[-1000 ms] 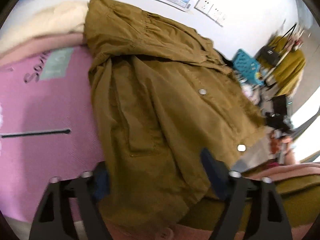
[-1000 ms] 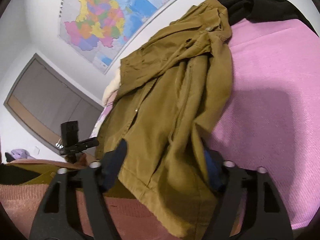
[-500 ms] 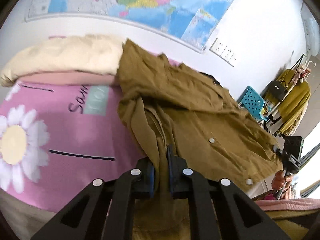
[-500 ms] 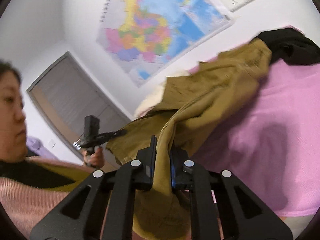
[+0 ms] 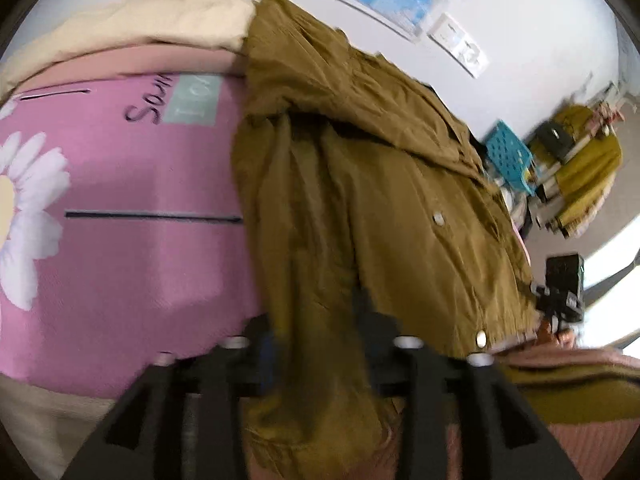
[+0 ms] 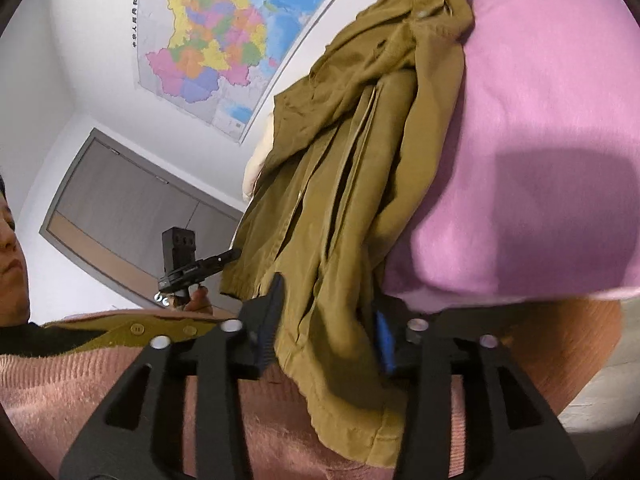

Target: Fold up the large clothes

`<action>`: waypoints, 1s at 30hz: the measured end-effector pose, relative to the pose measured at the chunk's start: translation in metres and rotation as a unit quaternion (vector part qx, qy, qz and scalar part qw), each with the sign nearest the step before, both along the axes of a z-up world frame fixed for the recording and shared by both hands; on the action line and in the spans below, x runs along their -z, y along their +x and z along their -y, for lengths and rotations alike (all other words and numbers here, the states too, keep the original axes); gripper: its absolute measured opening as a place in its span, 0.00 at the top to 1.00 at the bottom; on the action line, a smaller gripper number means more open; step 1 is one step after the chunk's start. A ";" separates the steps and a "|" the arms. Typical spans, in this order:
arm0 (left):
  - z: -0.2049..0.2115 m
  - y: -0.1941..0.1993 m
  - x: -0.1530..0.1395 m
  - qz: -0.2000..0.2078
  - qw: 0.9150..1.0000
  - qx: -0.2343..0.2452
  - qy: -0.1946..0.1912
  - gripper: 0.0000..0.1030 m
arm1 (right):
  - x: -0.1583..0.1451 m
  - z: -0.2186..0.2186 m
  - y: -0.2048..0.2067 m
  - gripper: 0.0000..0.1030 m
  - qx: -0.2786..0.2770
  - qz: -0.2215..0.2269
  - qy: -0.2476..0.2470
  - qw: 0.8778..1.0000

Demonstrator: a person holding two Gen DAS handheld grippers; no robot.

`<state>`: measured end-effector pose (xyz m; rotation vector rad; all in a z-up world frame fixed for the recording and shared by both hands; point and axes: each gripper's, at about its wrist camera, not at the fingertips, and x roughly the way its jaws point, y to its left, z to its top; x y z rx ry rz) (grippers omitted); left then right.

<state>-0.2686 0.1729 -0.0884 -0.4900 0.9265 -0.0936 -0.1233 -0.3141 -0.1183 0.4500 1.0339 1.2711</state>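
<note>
An olive-brown jacket (image 5: pixel 360 184) with silver snaps lies lengthwise on a pink bed cover (image 5: pixel 120 184), its hem hanging over the near bed edge. My left gripper (image 5: pixel 316 332) is open, with the jacket's hem fabric loose between the spread fingers. In the right wrist view the same jacket (image 6: pixel 360 152) bunches in long folds along the pink cover (image 6: pixel 540 140). My right gripper (image 6: pixel 326 320) is open too, the hem draped between its blue-padded fingers. The left gripper also shows in the right wrist view (image 6: pixel 188 264).
A cream pillow (image 5: pixel 140 20) lies at the bed's head by the wall. A blue crate (image 5: pixel 510 156) and a rack of yellow clothes (image 5: pixel 580 168) stand at the right. A wall map (image 6: pixel 224 40) and a grey door (image 6: pixel 120 220) are behind. My pink sweater (image 6: pixel 80 380) is close below.
Both grippers were shut on the jacket hem half a second ago and have opened. The lifted jacket has dropped back toward the bed, with the hem still lying between the fingers.
</note>
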 end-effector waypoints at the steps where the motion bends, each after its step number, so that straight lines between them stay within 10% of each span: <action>1: 0.005 0.000 0.000 0.007 1.000 0.009 0.001 0.44 | 0.001 -0.002 -0.002 0.55 -0.002 -0.003 0.000 1.000; 4: 0.016 0.002 -0.001 0.013 0.999 0.030 0.012 0.36 | 0.006 -0.007 -0.008 0.56 -0.010 -0.015 -0.005 1.000; 6: 0.020 0.005 -0.001 0.008 0.999 0.028 0.021 0.71 | -0.003 -0.009 -0.011 0.82 -0.008 0.001 0.002 1.000; 9: 0.005 0.007 -0.005 0.002 1.000 -0.005 -0.017 0.90 | -0.031 -0.007 -0.013 0.88 0.003 0.033 0.032 0.999; 30: -0.041 0.065 -0.120 0.084 0.996 -0.030 -0.026 0.87 | -0.153 -0.036 0.069 0.89 0.069 0.107 0.114 0.985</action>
